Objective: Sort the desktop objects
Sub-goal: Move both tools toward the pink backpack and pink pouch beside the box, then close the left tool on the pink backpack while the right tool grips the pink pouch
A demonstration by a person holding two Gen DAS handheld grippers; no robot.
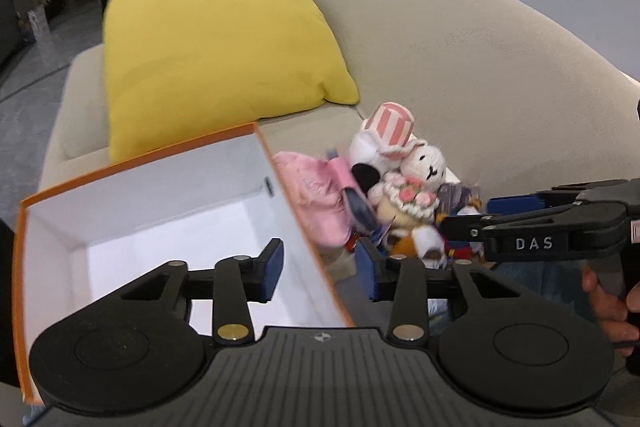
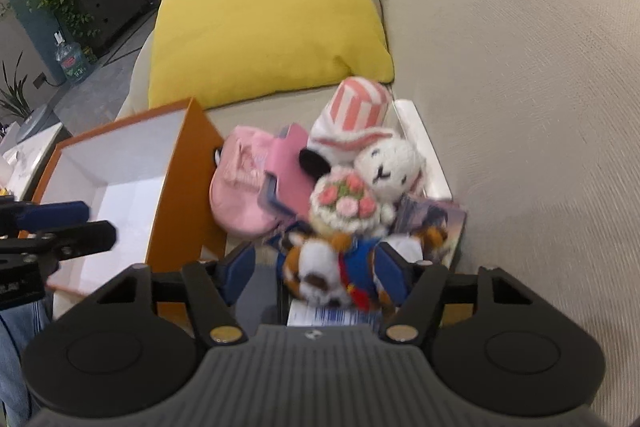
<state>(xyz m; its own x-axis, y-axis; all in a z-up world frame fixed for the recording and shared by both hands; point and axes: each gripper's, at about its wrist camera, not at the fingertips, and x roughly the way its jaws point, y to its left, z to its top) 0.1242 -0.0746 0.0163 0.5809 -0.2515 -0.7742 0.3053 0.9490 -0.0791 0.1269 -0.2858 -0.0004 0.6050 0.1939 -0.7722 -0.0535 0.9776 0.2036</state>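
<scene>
Reaching into the soft-toy heap, the right gripper point(image 2: 314, 273), jaws apart, straddles an orange-and-white plush fox in blue point(image 2: 332, 271); the left gripper point(image 1: 320, 269), also parted and empty, spans the white-lined orange cardboard box's wall point(image 1: 304, 227). Closing and lifting likely follow.

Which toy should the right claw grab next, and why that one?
Probably the orange-and-white plush animal in the blue jacket. It already sits between the open fingers of the right claw, nearest of the pile, with nothing on top of it. So the claw could ease a little forward and close on it. The orange cardboard box with the white inside beside the pile looks bare.
</scene>
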